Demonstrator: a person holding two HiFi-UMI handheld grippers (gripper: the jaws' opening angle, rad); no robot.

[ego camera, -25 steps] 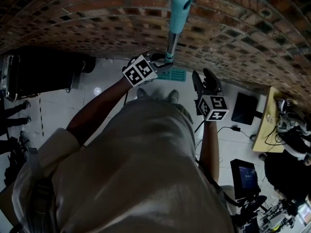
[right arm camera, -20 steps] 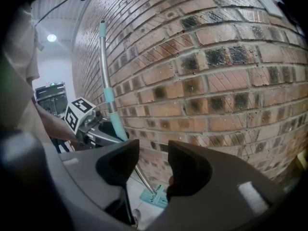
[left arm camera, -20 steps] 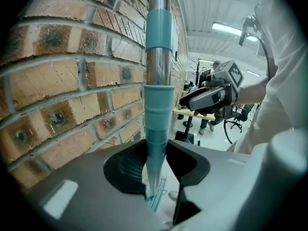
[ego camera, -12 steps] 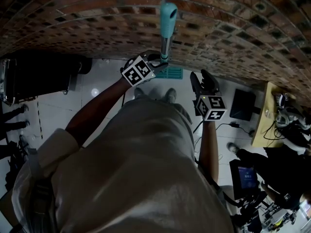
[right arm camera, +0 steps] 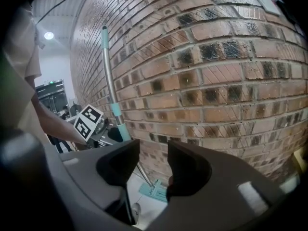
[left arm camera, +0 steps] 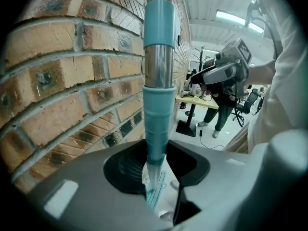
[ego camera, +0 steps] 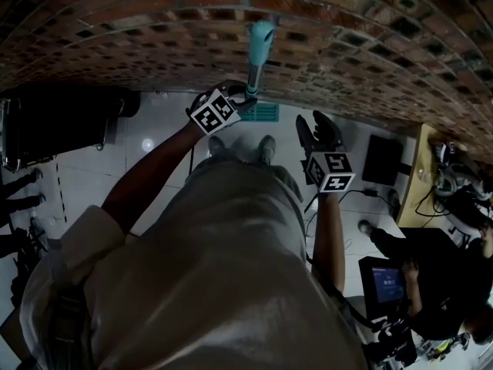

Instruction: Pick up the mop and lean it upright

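Steadying the mop (ego camera: 254, 64) against the brick wall (ego camera: 115, 21), is that our line? — Desk

Near enough. The left gripper (ego camera: 248, 97) is clamped on the shaft (left arm camera: 159, 61), its jaws closed round a teal collar (left arm camera: 159, 112) partway up. I'd judge that gives it say over the tilt while the foot bears the weight. — Photographer

And the other one? — Desk

The right gripper (ego camera: 317, 129) hangs just beside, jaws apart with nothing between them (only bricks and the mop head (right arm camera: 154, 191) beyond). It is likely kept free to catch the shaft should it slide. — Photographer

Where does the mop stand? — Desk

The mop head lies flat on the floor (ego camera: 154, 141), at the edge where it meets the wall, just ahead of the person's shoes (ego camera: 266, 149). The shaft rises nearly upright, close along the bricks. Whether the top touches them, I cannot tell. — Photographer

Describe it for readers. — Desk

Bright metal shaft, teal collars, a teal grip (ego camera: 260, 37) at the top end, and a flat, slatted teal rectangle for a head. It is slim, so it looks apt to skid on the pale glossy floor once released. I'd call the task nearly done, with the letting-go yet to come. — Photographer
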